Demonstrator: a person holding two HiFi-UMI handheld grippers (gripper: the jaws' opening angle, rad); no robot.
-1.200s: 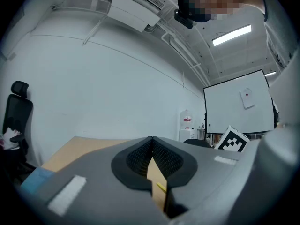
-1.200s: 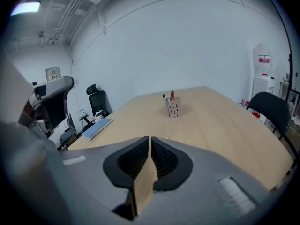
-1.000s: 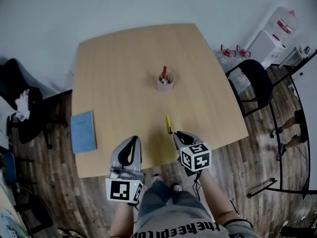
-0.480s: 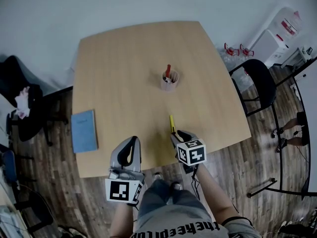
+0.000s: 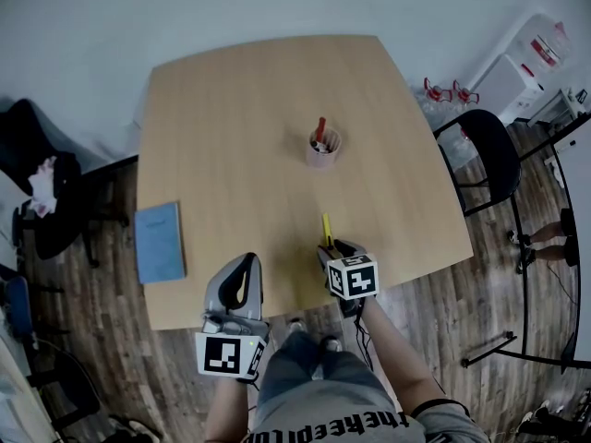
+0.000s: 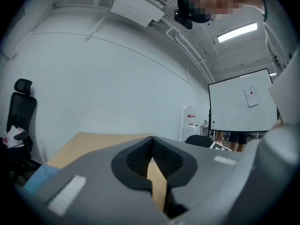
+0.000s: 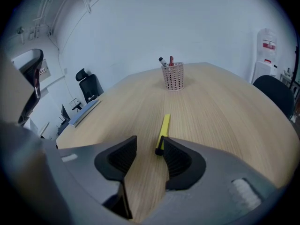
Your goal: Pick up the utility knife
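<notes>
Because your right tool (image 5: 338,247) covers the near end of the utility knife (image 5: 326,229) from above, only the knife's yellow length shows in the head view. It lies flat on the counter (image 5: 231,137) and points toward the mesh cup (image 5: 323,148). In the right gripper view the tool's jaws are spreading, with bare wood between the ribbed black pads (image 7: 177,159). The knife's dark end cap sits at the tip of the right-hand pad. You cannot tell whether cap and pad touch, but nothing is pinched. The far end of the knife is too small to make out.

Your left tool (image 5: 246,264) sits over the near edge of the counter, its pads pressed together with nothing in them. Its own view shows only a sliver of wood below the meeting pads, and the grey shells block most of the counter.

The knife is a slim, straight yellow bar. The counter is pale wood-grain board with rounded corners. The cup is a pinkish mesh cylinder holding pens (image 7: 170,60), one red and one darker, their lower parts lost inside it. A flat blue notebook (image 5: 160,242) lies near the left edge, well apart from the knife.
</notes>
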